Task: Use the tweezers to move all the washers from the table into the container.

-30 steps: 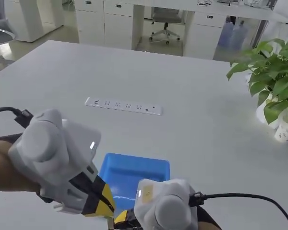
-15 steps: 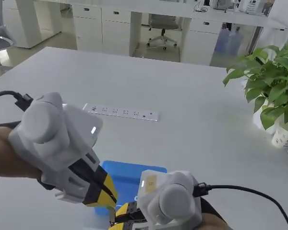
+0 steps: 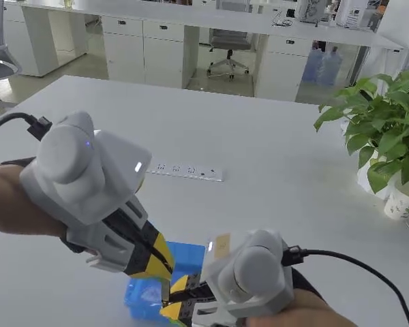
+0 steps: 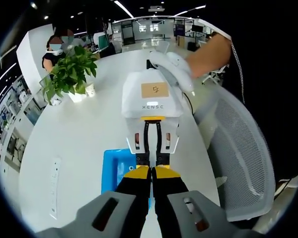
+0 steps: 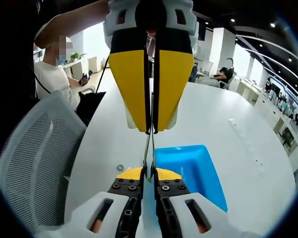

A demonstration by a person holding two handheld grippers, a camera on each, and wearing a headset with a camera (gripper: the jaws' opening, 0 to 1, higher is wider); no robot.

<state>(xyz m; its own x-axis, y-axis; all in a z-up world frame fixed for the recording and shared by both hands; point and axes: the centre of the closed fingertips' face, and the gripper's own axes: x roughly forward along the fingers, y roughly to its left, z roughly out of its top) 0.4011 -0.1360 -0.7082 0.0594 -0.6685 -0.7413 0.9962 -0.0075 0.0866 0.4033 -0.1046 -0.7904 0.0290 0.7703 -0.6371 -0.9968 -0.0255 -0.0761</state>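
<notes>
Since a second ago both grippers have risen and sit nose to nose over the container (image 5: 193,168) near the table's (image 3: 273,157) front edge. The head camera tipped too, so part of that shift is just the view.

Left gripper (image 5: 150,130): jaws clamped on the upper part of the tweezers (image 5: 149,144). Right gripper (image 5: 149,174): jaws pinched on the lower end. Looks like a mid-air regrip, with both holding one thin steel tool.

One washer (image 5: 120,167) is visible, flat on the table just beside the container, on the side toward the mesh chair (image 5: 35,148) and not far from that table edge.

Risks:
- One side lets go before the other has a firm bite, so the tweezers pivot or drop.
- Clamping across both legs leaves the tips shut and useless for picking.
- A clumsy descent nudges the washer off the edge.
</notes>
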